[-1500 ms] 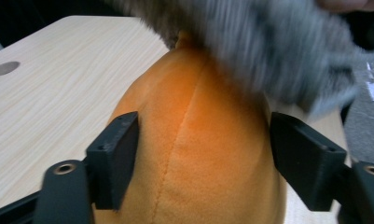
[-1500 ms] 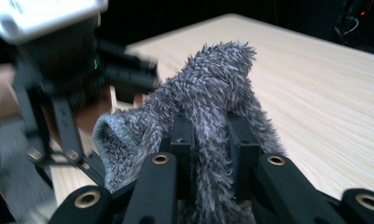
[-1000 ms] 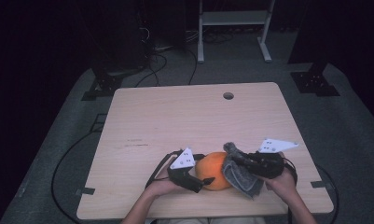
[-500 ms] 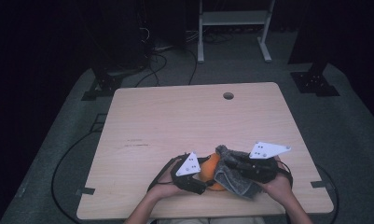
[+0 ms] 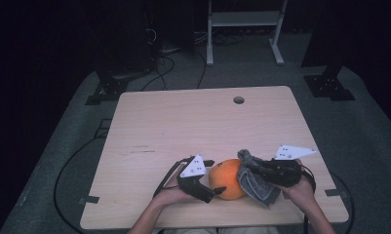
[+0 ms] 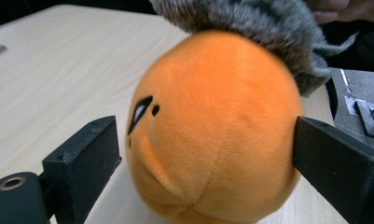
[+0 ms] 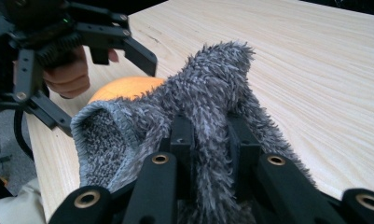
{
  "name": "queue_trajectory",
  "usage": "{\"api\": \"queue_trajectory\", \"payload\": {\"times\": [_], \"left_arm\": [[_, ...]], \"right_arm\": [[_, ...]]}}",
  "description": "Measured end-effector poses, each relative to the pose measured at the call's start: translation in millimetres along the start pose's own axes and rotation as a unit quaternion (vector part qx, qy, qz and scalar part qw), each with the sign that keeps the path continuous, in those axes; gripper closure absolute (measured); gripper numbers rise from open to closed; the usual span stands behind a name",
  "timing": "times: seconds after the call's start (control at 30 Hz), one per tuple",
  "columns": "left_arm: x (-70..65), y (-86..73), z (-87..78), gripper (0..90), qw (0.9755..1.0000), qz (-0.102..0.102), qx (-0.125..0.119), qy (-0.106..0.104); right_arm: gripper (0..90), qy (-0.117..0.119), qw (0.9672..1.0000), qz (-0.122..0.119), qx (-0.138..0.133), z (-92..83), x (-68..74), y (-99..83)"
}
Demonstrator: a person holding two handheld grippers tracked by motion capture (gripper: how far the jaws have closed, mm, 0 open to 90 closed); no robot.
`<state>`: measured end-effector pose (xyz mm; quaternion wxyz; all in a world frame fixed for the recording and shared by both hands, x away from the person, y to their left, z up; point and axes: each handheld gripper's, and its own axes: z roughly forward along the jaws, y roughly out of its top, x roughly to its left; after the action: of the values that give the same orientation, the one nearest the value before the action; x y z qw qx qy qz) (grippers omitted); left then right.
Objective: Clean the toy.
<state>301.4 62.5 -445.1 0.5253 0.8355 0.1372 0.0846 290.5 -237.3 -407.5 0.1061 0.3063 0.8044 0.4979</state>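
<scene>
**Two claws, one orange plush, one grey fuzzy sock**

Two claws work at the near edge of the wooden counter, each held in a person's hand.

Item 1: left claw. Its jaws stand wide, having just been opening, with the orange plush ball between them. In the left gripper view one jaw sits just beside the plush on its left with a sliver of gap; the other is at the plush's right flank, and whether it touches cannot be told. No squeeze shows in the fabric.

Item 2: right claw. Jaws pinched nearly together on a grey fuzzy sock. In the right gripper view the sock bunches between and over the two jaws, its cuff hanging open to the claw's left, its toe pointing forward, away from the claw.

Item 3: orange plush ball. Resting on the counter directly between the two claws, small stitched black eye facing the left claw's camera. Ahead of the right claw it shows as an orange patch past the sock's cuff.

Item 4: sock against plush. From the left claw, grey pile drapes over the plush's top and far side, touching it.
</scene>
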Motion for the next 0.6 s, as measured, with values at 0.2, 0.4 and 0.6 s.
{"api": "queue_trajectory", "payload": {"times": [0.2,0.4,0.6], "left_arm": [[-5.6,-3.7,6.4,14.8,0.9998,0.017,0.012,-0.003],[-13.9,6.5,3.3,28.4,0.9994,0.030,0.005,0.019],[-24.4,25.3,-2.0,31.9,0.9985,0.045,-0.001,0.030]], "right_arm": [[75.1,-0.003,0.9999,0.014,0.003,0.3,-5.5,-2.4],[76.3,-0.013,0.9997,-0.020,-0.001,0.4,18.5,13.4],[75.9,0.026,0.9962,-0.080,-0.022,5.7,58.2,35.2]]}}
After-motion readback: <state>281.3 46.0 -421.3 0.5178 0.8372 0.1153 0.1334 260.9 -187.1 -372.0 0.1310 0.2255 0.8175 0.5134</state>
